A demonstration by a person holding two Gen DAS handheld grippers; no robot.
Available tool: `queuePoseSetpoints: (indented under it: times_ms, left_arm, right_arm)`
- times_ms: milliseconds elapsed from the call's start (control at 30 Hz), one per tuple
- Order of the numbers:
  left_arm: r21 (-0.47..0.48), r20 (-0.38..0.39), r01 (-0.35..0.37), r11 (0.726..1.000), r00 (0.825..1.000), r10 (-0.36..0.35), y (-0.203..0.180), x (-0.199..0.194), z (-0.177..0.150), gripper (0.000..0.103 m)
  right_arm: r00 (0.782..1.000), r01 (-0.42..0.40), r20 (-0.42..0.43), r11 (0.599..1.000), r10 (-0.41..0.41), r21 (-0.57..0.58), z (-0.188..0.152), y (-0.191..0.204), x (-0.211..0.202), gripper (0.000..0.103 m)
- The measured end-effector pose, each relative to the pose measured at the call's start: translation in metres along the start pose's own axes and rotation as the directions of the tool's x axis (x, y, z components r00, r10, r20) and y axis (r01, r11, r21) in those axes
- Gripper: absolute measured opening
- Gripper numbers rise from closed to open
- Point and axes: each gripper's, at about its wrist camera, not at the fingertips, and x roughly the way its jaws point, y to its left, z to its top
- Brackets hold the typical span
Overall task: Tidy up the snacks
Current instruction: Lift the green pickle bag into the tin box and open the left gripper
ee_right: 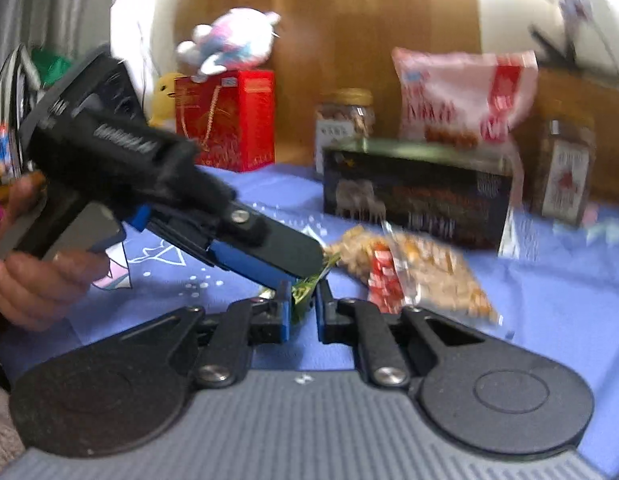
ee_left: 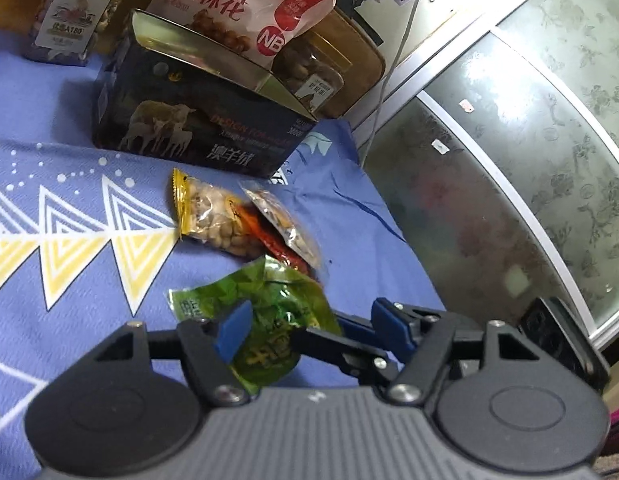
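A green snack packet lies on the blue cloth between the fingers of my left gripper, which stands open around it. My right gripper is shut on an edge of the same green packet; the left gripper's body reaches in from the left above it. A clear peanut packet with a yellow edge and a red and clear packet lie just beyond. An open dark tin box stands behind them; it also shows in the right wrist view.
A pink bag and jars of nuts stand behind the box. A red gift bag with a plush toy sits far left. The blue cloth ends at the right beside a frosted glass cabinet.
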Motion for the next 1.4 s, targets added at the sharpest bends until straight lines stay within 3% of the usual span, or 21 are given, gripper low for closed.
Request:
queuePoseSetpoints:
  times_ms: [100,200,300,400,467,600,800,900,1033,1133,1267,1367,1400]
  left_arm:
    - [-0.002,0.002,-0.01,1.0,1.0,0.01,0.004,0.001,-0.002,0.067]
    - [-0.03,0.012,0.004,1.0,1.0,-0.004,0.011,-0.001,-0.002,0.066]
    - [-0.069,0.024,0.028,0.997,0.999,-0.026,0.02,-0.003,-0.002,0.066]
    - [-0.103,0.044,0.035,0.994,0.999,-0.031,0.029,-0.007,-0.001,0.066]
    - [-0.114,0.053,0.028,0.993,0.998,-0.023,0.031,-0.008,0.0,0.066]
    - [-0.131,0.048,0.022,0.991,0.999,-0.016,0.03,-0.013,0.0,0.066]
    - [-0.108,0.105,0.047,0.993,0.994,-0.036,0.013,-0.032,0.025,0.066]
    - [-0.034,0.132,0.034,0.999,0.991,-0.029,-0.006,-0.03,0.058,0.066]
    - [0.074,0.147,-0.022,0.997,0.989,0.011,-0.029,-0.008,0.109,0.067]
    - [0.108,0.163,-0.11,0.988,0.982,0.091,-0.032,0.016,0.137,0.069]
    - [0.091,0.189,-0.241,0.966,0.957,0.221,-0.019,0.053,0.159,0.068]
    - [0.062,0.181,-0.292,0.954,0.944,0.277,-0.008,0.071,0.161,0.068]
    - [0.058,0.179,-0.301,0.952,0.941,0.287,-0.007,0.074,0.159,0.069]
  right_arm:
    - [0.994,-0.062,-0.076,0.986,0.074,0.152,-0.003,-0.023,0.011,0.022]
    - [0.985,-0.119,-0.085,0.95,0.149,0.29,-0.005,-0.04,0.019,0.024]
    - [0.967,-0.183,-0.082,0.878,0.242,0.442,-0.007,-0.058,0.029,0.031]
    - [0.948,-0.227,-0.063,0.803,0.312,0.552,-0.01,-0.071,0.039,0.031]
    - [0.946,-0.224,-0.063,0.783,0.318,0.58,-0.01,-0.073,0.043,0.02]
    - [0.955,-0.208,-0.066,0.811,0.29,0.548,-0.006,-0.065,0.039,0.019]
    - [0.944,-0.292,0.056,0.741,0.326,0.604,0.018,-0.082,0.026,0.016]
    - [0.947,-0.311,0.115,0.765,0.3,0.564,0.051,-0.092,0.023,0.016]
    - [0.963,-0.257,0.192,0.857,0.189,0.447,0.096,-0.108,0.026,0.016]
    - [0.98,-0.137,0.189,0.909,0.066,0.393,0.113,-0.122,0.045,0.016]
    - [0.992,-0.009,0.124,0.939,-0.036,0.345,0.11,-0.139,0.077,0.016]
    - [0.989,0.094,0.081,0.958,-0.12,0.27,0.102,-0.138,0.093,0.021]
    - [0.984,0.139,0.077,0.961,-0.162,0.238,0.1,-0.136,0.094,0.032]
